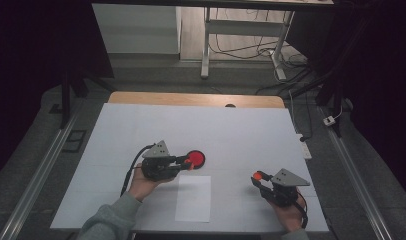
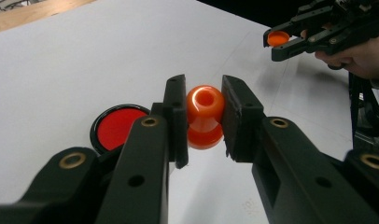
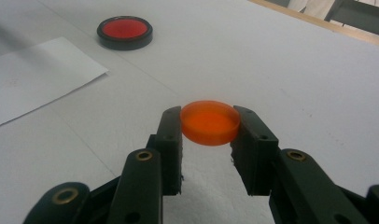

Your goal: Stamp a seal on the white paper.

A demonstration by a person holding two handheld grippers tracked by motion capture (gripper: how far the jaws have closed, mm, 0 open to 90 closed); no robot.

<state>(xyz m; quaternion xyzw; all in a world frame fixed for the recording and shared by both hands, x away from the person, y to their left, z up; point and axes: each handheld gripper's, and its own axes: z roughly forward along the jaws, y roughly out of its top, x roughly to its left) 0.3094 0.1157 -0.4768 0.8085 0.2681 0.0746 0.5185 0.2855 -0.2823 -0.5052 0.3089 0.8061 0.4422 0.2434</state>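
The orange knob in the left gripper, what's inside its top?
The orange knob, clamped in the left gripper, has a round hole in its top. Glare and shadow hide how deep it goes.

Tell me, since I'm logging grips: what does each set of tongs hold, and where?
Left tongs clamp an orange stamp by the sides of its round knob. Right tongs pinch an orange cap across its rim.
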